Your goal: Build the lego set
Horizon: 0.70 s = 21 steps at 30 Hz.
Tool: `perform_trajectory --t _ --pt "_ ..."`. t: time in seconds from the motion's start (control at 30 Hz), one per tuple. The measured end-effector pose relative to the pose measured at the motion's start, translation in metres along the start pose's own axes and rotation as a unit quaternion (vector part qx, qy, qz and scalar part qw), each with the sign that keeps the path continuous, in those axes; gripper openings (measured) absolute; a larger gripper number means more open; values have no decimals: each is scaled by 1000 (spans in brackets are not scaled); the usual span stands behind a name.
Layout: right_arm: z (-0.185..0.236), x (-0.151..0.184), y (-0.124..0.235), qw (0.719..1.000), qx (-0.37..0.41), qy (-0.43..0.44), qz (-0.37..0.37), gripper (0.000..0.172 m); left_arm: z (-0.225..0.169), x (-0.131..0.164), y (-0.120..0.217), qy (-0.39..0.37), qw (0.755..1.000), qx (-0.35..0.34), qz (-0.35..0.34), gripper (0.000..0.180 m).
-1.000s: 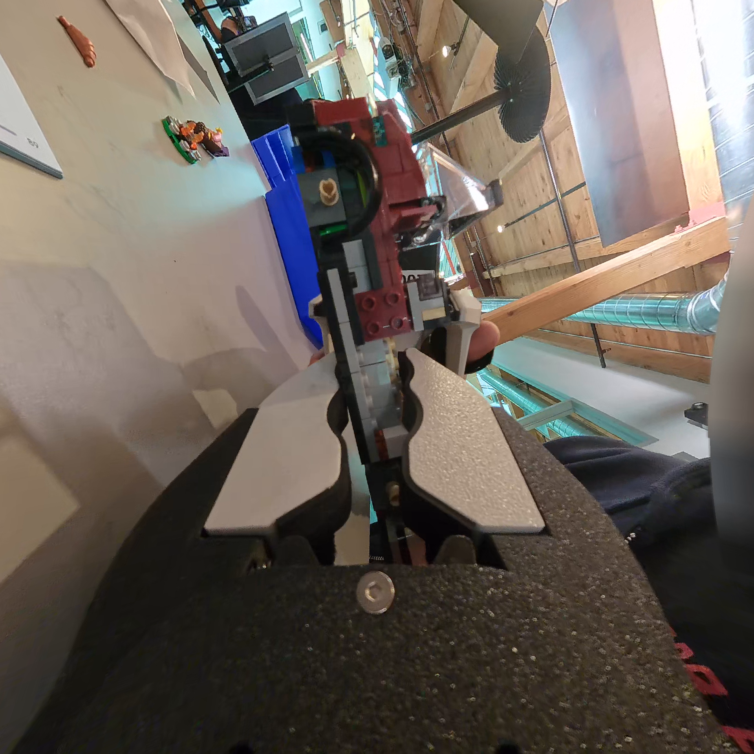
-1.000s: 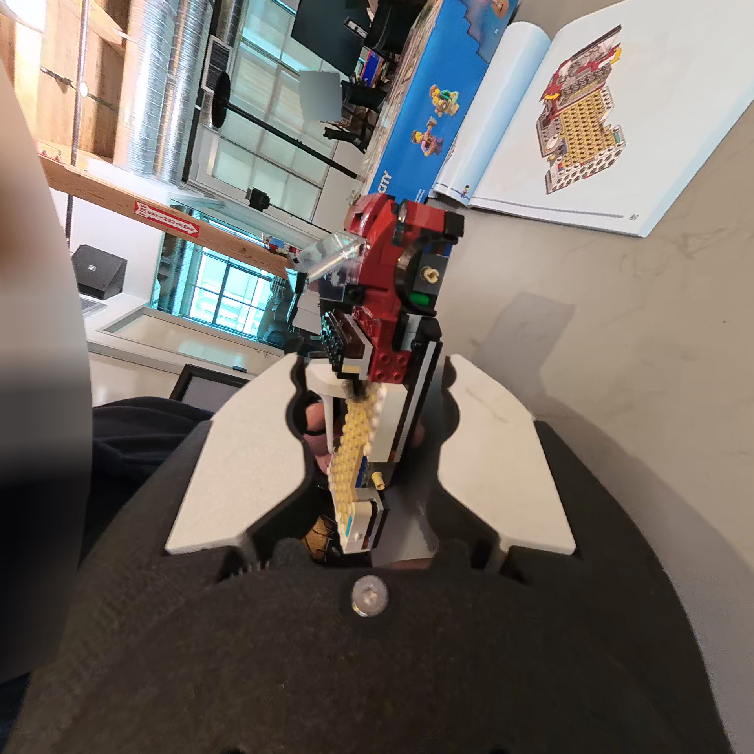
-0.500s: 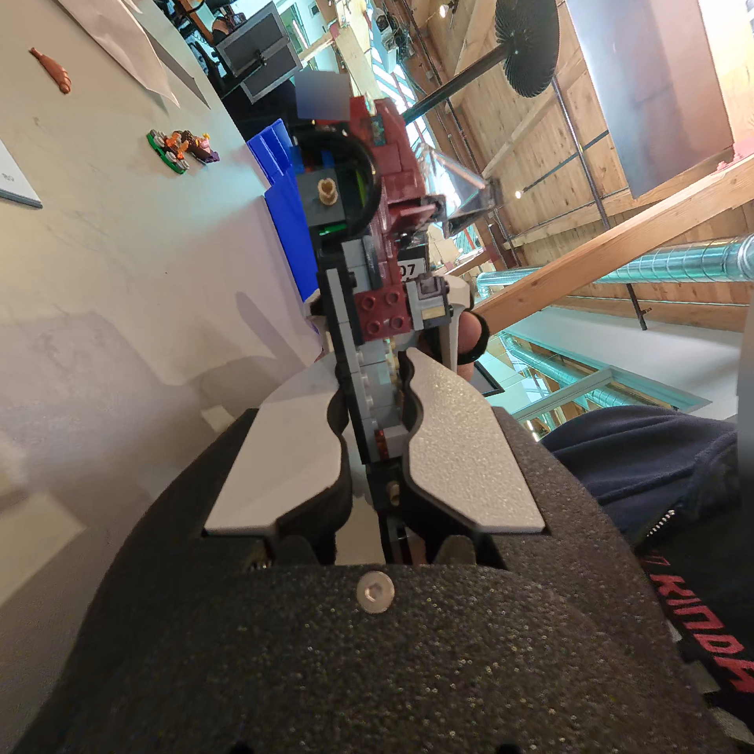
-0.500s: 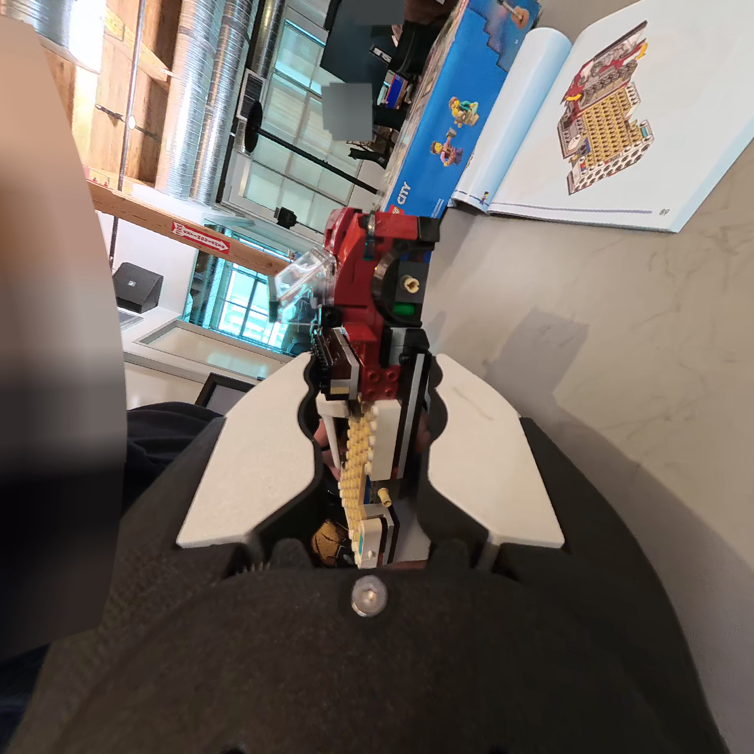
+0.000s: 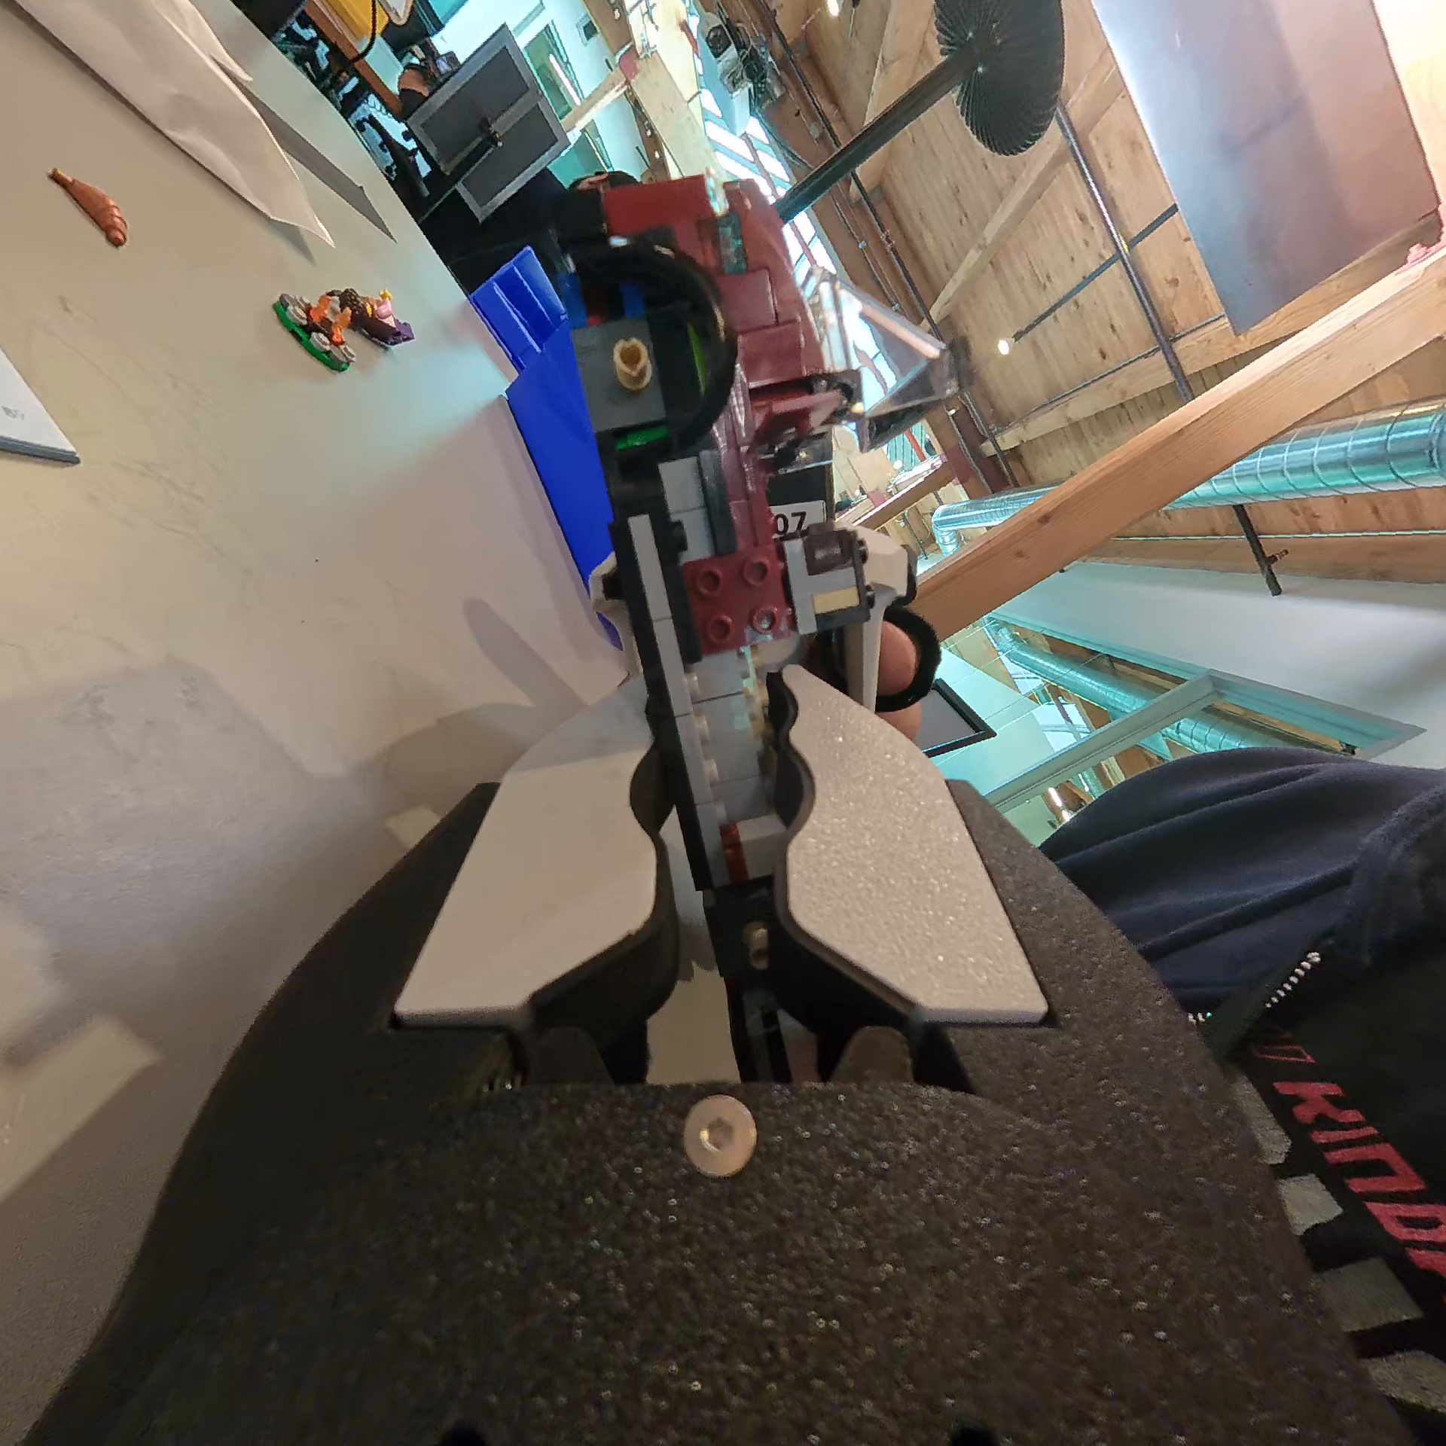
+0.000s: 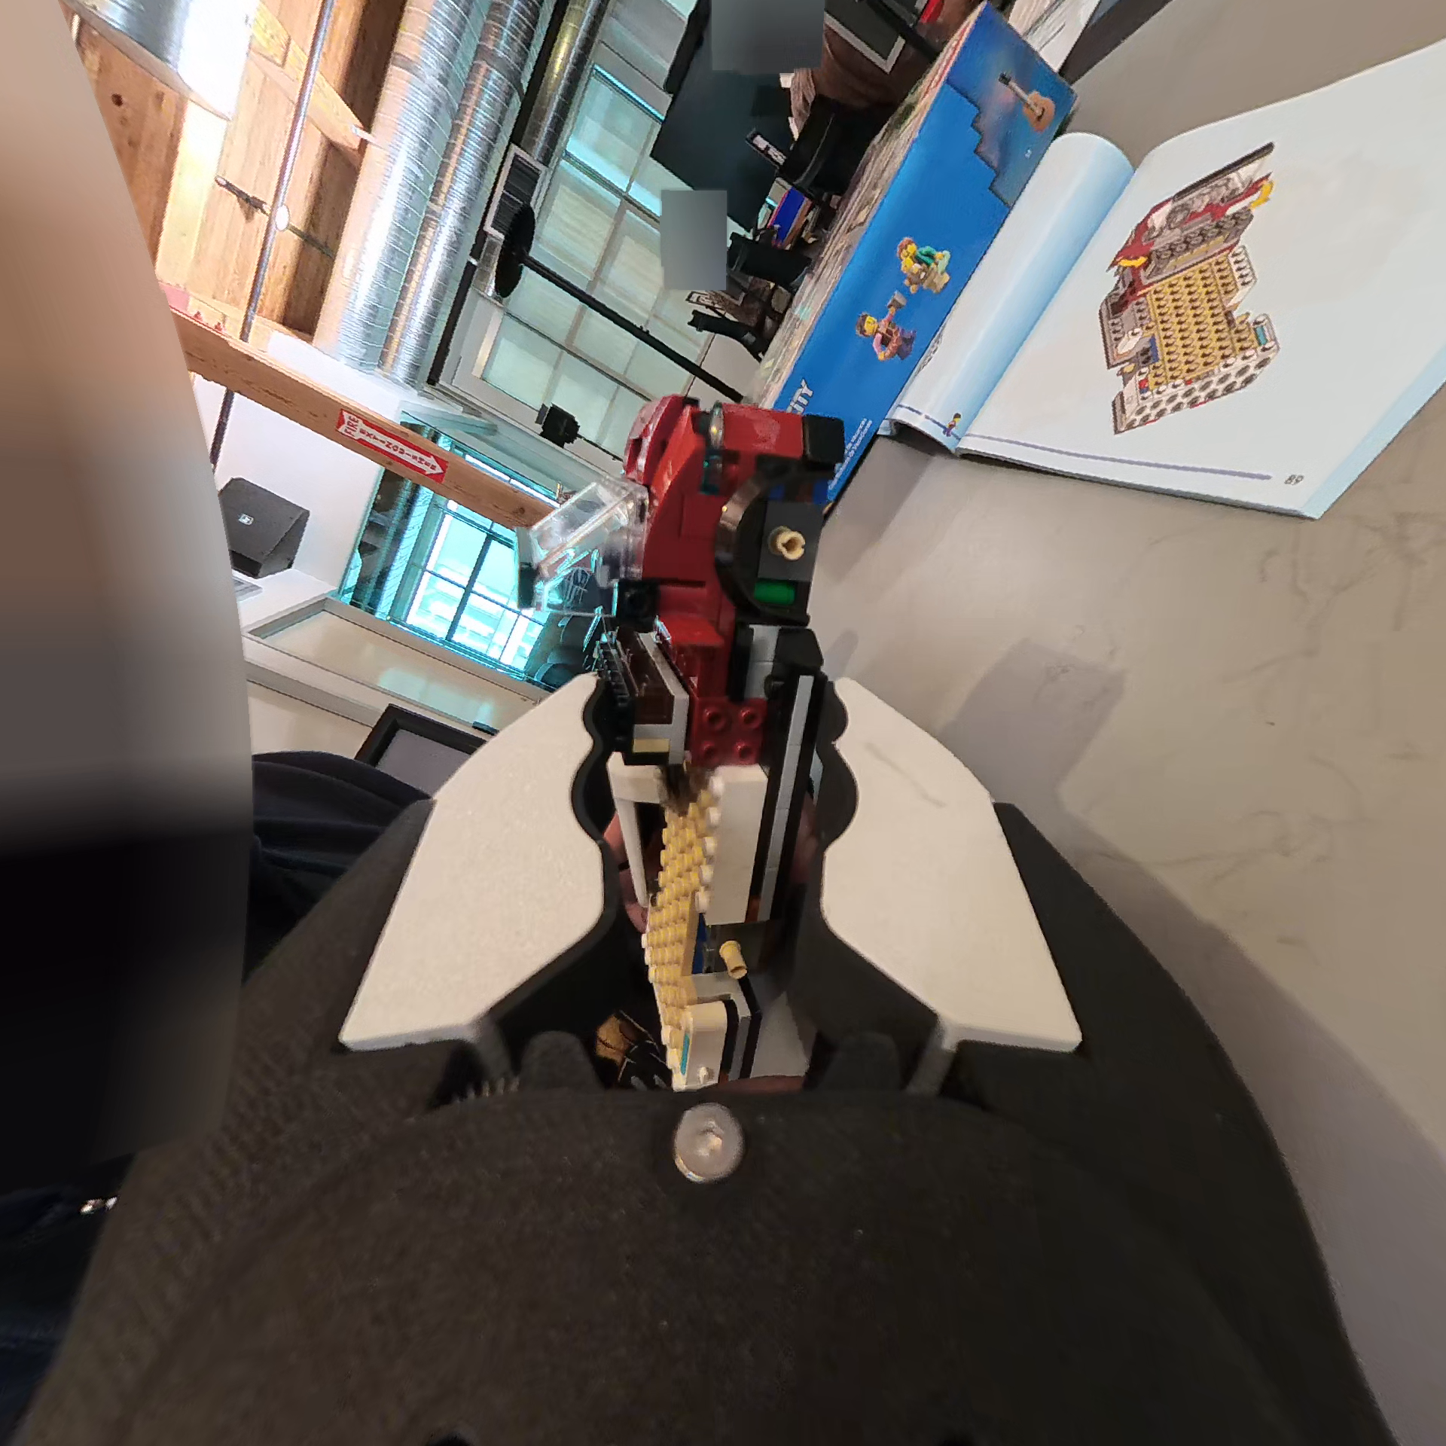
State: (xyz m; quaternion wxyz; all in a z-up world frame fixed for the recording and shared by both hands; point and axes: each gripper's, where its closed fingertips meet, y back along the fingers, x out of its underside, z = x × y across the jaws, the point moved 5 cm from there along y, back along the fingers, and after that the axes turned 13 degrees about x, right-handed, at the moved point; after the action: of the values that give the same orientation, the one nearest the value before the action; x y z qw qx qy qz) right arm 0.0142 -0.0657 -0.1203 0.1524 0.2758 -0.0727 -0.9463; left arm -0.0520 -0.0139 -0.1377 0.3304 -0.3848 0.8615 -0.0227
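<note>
Left wrist view: the left tool [image 5: 716,751] is closed on a brick-built model [image 5: 704,485], both pads pressed against the grey and black slab at its lower end.
Model from the left tool: dark red body, black arch with a tan pin, a clear angled piece off its right side; it stands up straight ahead of the fingers, lifted off the bench [image 5: 235,587].
Other tool seen here: white fingertips of the right tool [image 5: 868,595] flank the model just beyond the left tool's pads, with a person's fingers behind them.
Left of the left tool: a small cluster of toy pieces on a green base [image 5: 336,325], a lone brown piece [image 5: 94,207] and a sheet of paper [image 5: 172,102] lie on the bench, well apart from the tool; a blue bin [image 5: 540,368] sits behind the model.
Right wrist view: the right tool [image 6: 712,751] grips the same model across its black, white and red mid-section, pads touching on both sides.
Ahead and right of the right tool: an open instruction booklet [image 6: 1174,313] and a blue box [image 6: 923,258] rest on the bench.
Right of the left tool: a dark sleeve [image 5: 1252,876].
</note>
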Motion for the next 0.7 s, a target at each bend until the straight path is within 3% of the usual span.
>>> perform_trajectory --t 0.3,0.7 --pt "6 2 2 999 10 34 -14 49 -2 1 0 -7 999 23 26 23" --pt "5 4 3 998 21 59 -21 48 -2 -2 2 -2 998 41 39 44"
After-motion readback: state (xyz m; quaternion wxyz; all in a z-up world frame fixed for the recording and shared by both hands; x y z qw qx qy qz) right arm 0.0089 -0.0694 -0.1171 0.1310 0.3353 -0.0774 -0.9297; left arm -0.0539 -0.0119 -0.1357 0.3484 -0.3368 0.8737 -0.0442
